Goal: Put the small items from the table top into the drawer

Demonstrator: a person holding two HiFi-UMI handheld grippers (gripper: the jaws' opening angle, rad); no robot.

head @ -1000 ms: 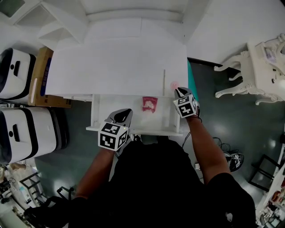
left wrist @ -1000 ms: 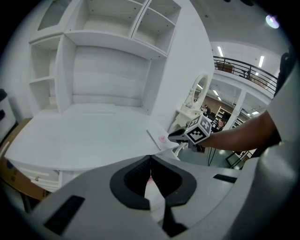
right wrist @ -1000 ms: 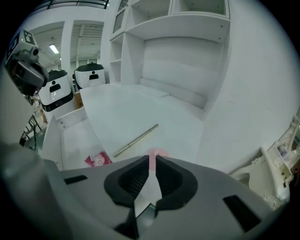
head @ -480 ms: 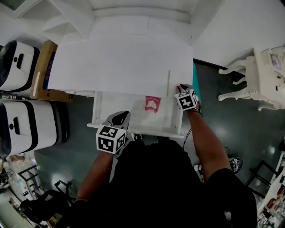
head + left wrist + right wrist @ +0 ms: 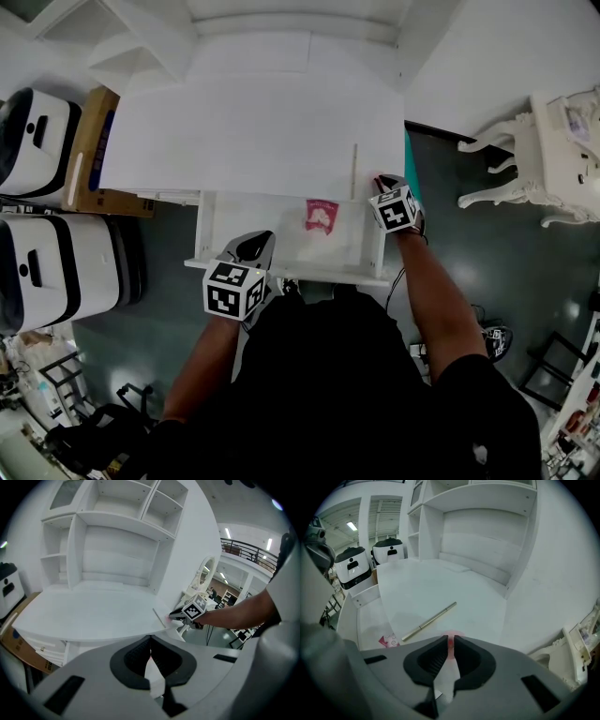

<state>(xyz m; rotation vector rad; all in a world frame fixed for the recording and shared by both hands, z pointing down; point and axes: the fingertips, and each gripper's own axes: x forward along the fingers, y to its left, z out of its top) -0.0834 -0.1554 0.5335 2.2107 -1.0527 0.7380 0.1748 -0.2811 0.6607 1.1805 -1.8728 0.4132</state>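
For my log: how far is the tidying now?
Done: the drawer is open, with a red packet inside. In hand: the right tool is shut on a small pink item at the edge of the table. Still to go: the thin stick on the table.

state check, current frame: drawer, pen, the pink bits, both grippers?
drawer: open
pink packet: lying in the drawer
pen: lying flat on the table, not gripped
pink item: pinched between the right jaws
right gripper: shut on pink item
left gripper: shut, empty, by the drawer front
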